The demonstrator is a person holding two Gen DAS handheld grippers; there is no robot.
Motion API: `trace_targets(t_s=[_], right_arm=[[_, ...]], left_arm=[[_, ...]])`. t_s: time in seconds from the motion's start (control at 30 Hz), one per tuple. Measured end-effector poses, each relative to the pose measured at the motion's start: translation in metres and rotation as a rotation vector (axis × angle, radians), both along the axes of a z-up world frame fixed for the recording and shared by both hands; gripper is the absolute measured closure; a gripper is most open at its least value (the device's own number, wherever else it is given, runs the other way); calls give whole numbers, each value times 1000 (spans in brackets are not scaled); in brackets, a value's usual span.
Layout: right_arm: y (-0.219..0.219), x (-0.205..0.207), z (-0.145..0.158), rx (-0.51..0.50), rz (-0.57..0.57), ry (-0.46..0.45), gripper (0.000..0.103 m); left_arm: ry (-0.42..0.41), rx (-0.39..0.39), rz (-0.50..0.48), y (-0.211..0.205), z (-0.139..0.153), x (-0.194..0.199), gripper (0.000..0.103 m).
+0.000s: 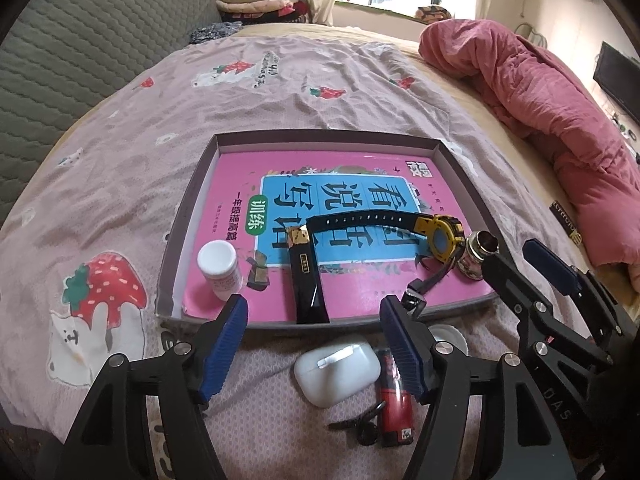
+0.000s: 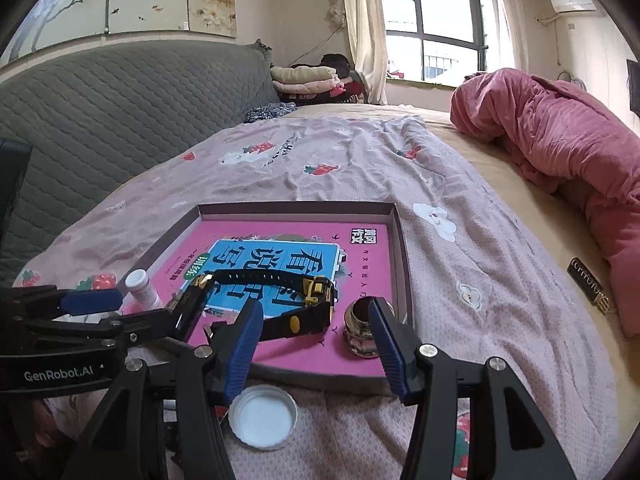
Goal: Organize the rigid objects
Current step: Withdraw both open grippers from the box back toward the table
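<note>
A shallow box tray [image 1: 192, 196] [image 2: 400, 236] on the bed holds a pink book [image 1: 240, 172], a yellow-and-black watch [image 1: 440, 232] [image 2: 316, 296], a white pill bottle [image 1: 220, 268] [image 2: 140, 286], a black lipstick tube [image 1: 308, 280] and a small gold-rimmed jar [image 1: 478, 254] [image 2: 362, 328]. My left gripper [image 1: 314, 344] is open above a white earbud case [image 1: 336, 372] and a red lighter [image 1: 394, 404] lying in front of the tray. My right gripper [image 2: 316, 348] is open over the tray's near edge, its right finger beside the jar.
A white lid [image 2: 262, 416] and a black key [image 1: 360, 426] lie on the sheet before the tray. A rolled pink quilt [image 1: 540, 92] lies at the right, with a small dark label [image 2: 590, 284] beside it. A grey headboard [image 2: 120, 104] stands at the left.
</note>
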State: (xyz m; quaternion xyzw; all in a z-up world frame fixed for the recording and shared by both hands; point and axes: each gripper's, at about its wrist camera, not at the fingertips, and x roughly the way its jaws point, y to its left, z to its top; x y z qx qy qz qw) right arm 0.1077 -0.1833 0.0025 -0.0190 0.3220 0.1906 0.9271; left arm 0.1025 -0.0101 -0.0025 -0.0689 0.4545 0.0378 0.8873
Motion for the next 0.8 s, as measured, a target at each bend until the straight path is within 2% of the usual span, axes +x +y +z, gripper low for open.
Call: trace_targets(t_s=[0.2,0.8], right_arm=[[1,-7,-2,-34,-26,3,48],[-1,-30,0,-71,-16,-2,48]], left_arm=[[0,21,-18,-2,2,-6,33],[17,-2,-58,-2,-3,-19,33]])
